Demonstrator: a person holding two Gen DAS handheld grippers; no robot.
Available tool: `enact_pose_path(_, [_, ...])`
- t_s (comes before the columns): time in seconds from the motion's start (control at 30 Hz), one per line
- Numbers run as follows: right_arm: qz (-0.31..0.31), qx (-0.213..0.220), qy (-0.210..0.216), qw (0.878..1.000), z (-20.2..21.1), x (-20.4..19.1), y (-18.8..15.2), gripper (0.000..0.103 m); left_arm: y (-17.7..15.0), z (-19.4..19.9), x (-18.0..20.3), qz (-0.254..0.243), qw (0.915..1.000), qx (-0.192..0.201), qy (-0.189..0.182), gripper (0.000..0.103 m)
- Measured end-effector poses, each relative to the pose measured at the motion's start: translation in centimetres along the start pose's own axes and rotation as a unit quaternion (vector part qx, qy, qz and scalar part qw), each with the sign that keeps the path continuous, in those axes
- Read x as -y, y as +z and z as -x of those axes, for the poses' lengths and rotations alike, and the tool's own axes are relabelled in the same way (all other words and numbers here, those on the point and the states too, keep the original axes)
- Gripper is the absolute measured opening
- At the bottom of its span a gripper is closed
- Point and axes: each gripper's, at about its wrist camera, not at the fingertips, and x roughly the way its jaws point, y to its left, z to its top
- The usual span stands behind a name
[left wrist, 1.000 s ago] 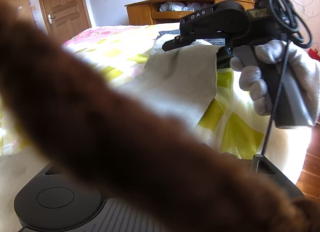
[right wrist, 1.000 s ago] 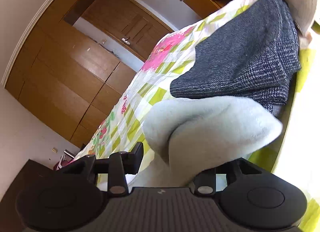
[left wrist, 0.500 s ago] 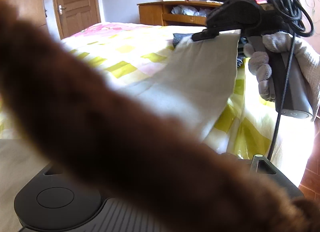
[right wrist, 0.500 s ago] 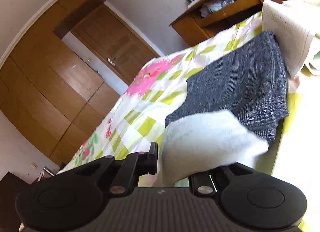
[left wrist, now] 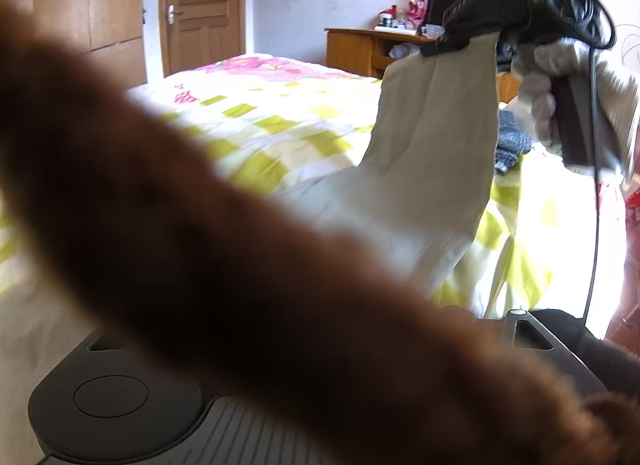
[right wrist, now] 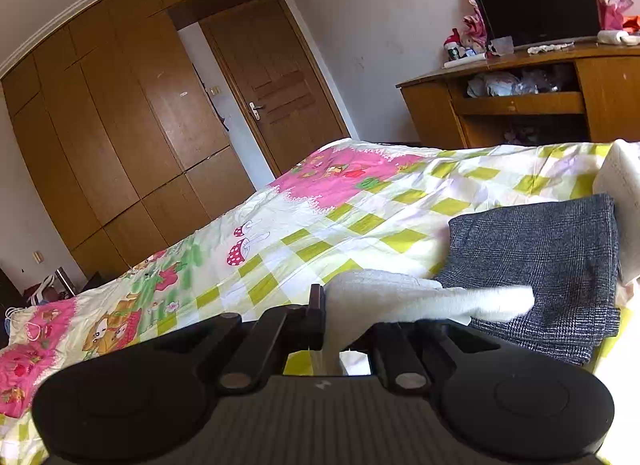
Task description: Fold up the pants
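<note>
Lifting one end of the pale pants off the bed is the step in hand, judging by how the cloth hangs. In the left wrist view the right gripper sits at about one o'clock, held by a gloved hand, and its tongs are closed on the upper edge of the fabric; the pants drop from there in a flat panel toward the lower middle, where they meet the checked bedcover. The right wrist view agrees: a fold of the same whitish cloth is pinched between the narrow tongs at the centre bottom of that picture.

The left gripper is harder to read. A blurred brown furry band crosses its camera from nine o'clock to five o'clock and hides the fingers, so I cannot tell whether its tongs are wide, narrow or holding anything.

A folded dark grey garment lies on the bed at about three o'clock in the right wrist view, just beyond the raised cloth, with another pale folded piece beside it.

Next, I judge, the raised end needs carrying across and laying onto the part that rests on the bed, edges matched, with the grip kept firm until the cloth settles flat. Soft fabric may sag or twist on the way.
</note>
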Motion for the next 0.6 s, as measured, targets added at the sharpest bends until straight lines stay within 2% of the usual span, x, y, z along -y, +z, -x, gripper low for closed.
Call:
enact_pose_path(0.13, [0.003,-0.019,-0.021,1.0,0.3,-0.3,0.0,0.022,-1.6,-0.6,0.0,0.016,0.9996,-0.023,-0.001,0.085])
enact_pose_path(0.23, [0.015,-0.013,-0.021,1.0,1.2,-0.7,0.0,0.022,-1.9,-0.4,0.1,-0.003,0.9999,-0.014,0.007,0.085])
enact_pose_path(0.37, [0.015,-0.013,-0.033,0.999,1.2,-0.2,0.3,0.022,-1.7,0.5,-0.7,0.018,0.9998,0.003,0.006,0.085])
enact_pose_path(0.6, [0.026,-0.014,-0.029,0.999,0.9,0.4,-0.3,0.022,-2.1,-0.5,-0.6,0.011,0.9995,-0.019,0.023,0.085])
